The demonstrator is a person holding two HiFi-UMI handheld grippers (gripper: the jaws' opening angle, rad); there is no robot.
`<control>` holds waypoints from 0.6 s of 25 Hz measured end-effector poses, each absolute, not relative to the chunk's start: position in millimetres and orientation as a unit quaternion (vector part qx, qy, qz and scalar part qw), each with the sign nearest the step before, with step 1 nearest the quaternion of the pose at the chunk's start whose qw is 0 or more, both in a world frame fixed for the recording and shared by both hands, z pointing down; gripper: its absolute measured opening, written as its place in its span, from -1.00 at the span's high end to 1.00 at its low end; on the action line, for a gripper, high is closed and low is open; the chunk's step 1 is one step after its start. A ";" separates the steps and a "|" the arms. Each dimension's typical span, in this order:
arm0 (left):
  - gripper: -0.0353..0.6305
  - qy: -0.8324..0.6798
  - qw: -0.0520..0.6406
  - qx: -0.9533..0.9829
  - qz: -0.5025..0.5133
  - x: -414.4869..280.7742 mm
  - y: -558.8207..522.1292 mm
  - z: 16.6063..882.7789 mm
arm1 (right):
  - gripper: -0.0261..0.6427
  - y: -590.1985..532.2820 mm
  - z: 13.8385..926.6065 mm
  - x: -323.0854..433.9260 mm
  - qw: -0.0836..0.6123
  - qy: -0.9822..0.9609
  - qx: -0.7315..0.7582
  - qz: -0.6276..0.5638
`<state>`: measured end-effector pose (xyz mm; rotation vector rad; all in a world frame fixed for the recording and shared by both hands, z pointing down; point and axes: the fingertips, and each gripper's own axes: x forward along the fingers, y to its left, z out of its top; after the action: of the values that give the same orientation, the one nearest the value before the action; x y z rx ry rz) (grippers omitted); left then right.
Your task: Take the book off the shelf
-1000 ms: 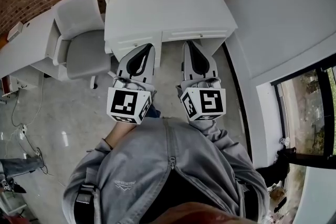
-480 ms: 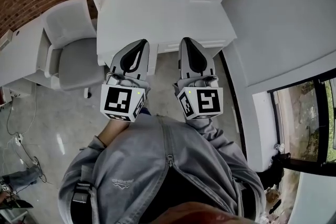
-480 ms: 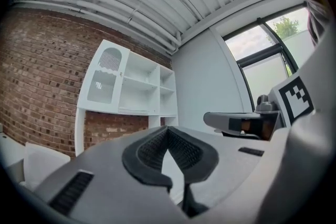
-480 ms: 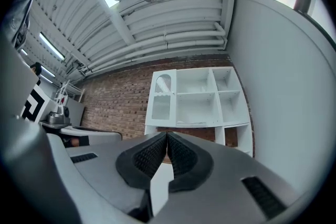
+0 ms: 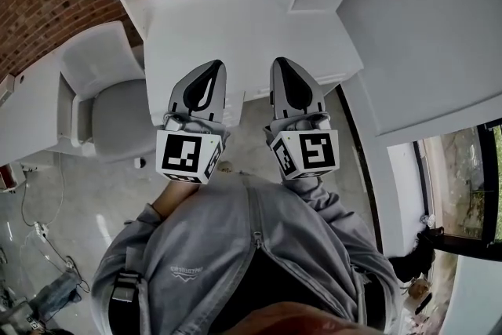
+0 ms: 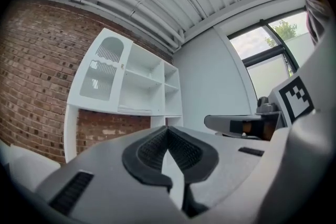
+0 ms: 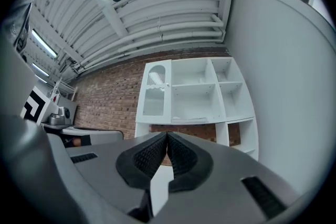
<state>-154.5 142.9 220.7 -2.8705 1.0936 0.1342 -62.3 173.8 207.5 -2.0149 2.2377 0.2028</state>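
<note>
A gray chair [image 5: 118,102] is standing at the left, just beside the white desk [image 5: 235,12]. I am holding my left claw [image 5: 209,67] at the desk's front edge, its jaws pressed together and gripping nothing. My right claw [image 5: 284,63] is hanging just beside it, likewise closed tight and empty. Both are pointing at the white shelf unit [image 7: 210,92] against the brick wall [image 7: 105,97]. The book [image 7: 190,119] is lying flat there, on the floor of the lower middle compartment, right of the door panel. It is showing as a thin, pale slab, its long side running along the board, left to right. Its spine is too small to make out.
</note>
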 end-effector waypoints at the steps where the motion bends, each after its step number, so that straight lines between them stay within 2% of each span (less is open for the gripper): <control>1: 0.87 0.350 0.033 -0.935 0.044 -152.7 134.9 221.7 | 0.84 165.4 209.3 -60.8 0.062 0.738 -0.668 0.064; 15: 0.87 0.300 0.005 -0.953 0.039 -139.7 75.8 243.9 | 0.84 112.6 221.2 -56.8 0.052 0.719 -0.691 0.055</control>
<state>-139.7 75.8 243.9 -2.9838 0.9395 0.1231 -56.8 112.6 221.2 -2.1005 2.1868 0.1668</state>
